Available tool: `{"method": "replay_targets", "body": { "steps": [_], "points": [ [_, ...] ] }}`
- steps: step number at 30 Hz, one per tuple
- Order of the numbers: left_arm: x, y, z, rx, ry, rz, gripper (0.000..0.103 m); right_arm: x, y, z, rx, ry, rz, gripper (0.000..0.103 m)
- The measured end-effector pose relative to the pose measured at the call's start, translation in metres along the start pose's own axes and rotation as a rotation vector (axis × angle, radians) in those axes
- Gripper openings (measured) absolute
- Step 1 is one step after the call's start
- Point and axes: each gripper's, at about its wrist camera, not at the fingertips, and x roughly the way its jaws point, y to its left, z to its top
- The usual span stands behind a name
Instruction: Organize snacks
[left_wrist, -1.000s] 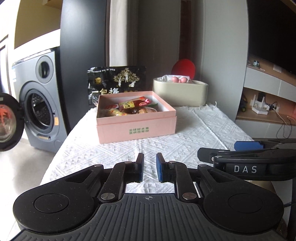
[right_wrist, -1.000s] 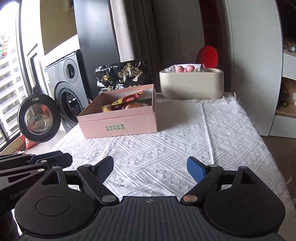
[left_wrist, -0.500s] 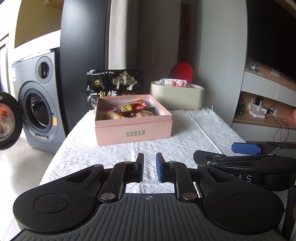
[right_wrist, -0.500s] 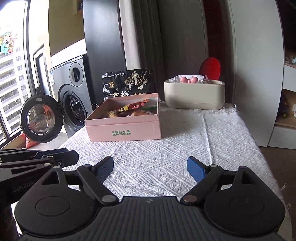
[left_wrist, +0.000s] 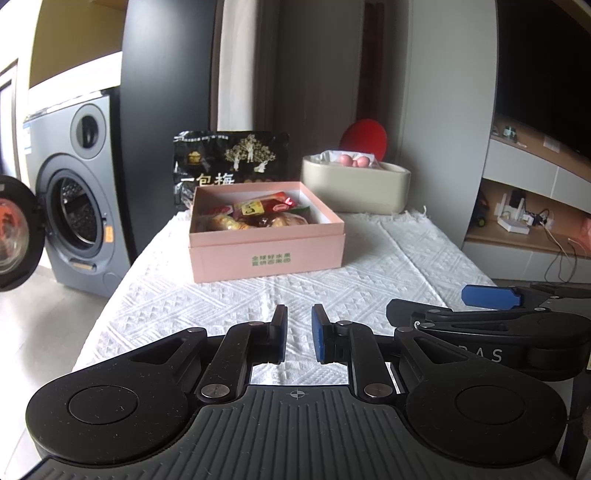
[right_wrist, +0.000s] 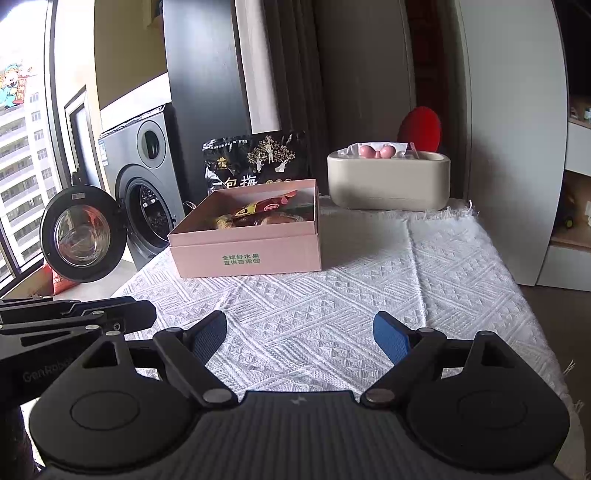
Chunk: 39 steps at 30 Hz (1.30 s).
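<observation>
A pink open box (left_wrist: 267, 254) (right_wrist: 247, 254) holding several wrapped snacks (left_wrist: 255, 216) (right_wrist: 258, 214) sits at the far left of the white-clothed table. A black snack bag (left_wrist: 229, 162) (right_wrist: 258, 158) stands upright behind it. A cream tub (left_wrist: 356, 186) (right_wrist: 388, 181) with pink round items stands at the far right. My left gripper (left_wrist: 299, 338) hovers over the near table edge, jaws nearly closed and empty. My right gripper (right_wrist: 300, 338) is wide open and empty over the near edge, and shows in the left wrist view (left_wrist: 487, 299).
A white woven cloth (right_wrist: 332, 302) covers the table. A washing machine (left_wrist: 81, 206) (right_wrist: 147, 184) with its round door (right_wrist: 79, 238) swung open stands left of the table. A red disc (right_wrist: 421, 129) leans behind the tub. Shelving (left_wrist: 528, 221) stands to the right.
Both grippers have drawn back a little from the box, then the views shifted slightly; the box now looks a bit farther than a second ago. Jaw openings are unchanged.
</observation>
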Motion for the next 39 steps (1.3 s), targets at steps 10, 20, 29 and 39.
{"method": "replay_targets", "body": {
  "steps": [10, 20, 29, 39],
  "points": [
    [0.0011, -0.0003, 0.0005, 0.004, 0.006, -0.004, 0.018, 0.0005, -0.0009, -0.0001, 0.004, 0.004, 0.000, 0.087],
    [0.0013, -0.0011, -0.0009, 0.007, 0.009, -0.004, 0.018, 0.0016, -0.0016, -0.0005, 0.013, 0.009, -0.003, 0.087],
    [0.0026, -0.0011, -0.0022, 0.005, 0.017, -0.001, 0.018, 0.0019, -0.0011, -0.0009, 0.013, 0.011, -0.003, 0.087],
    [0.0032, -0.0016, -0.0024, 0.013, 0.009, 0.005, 0.018, 0.0017, -0.0005, -0.0007, 0.013, 0.011, -0.004, 0.087]
  ]
}}
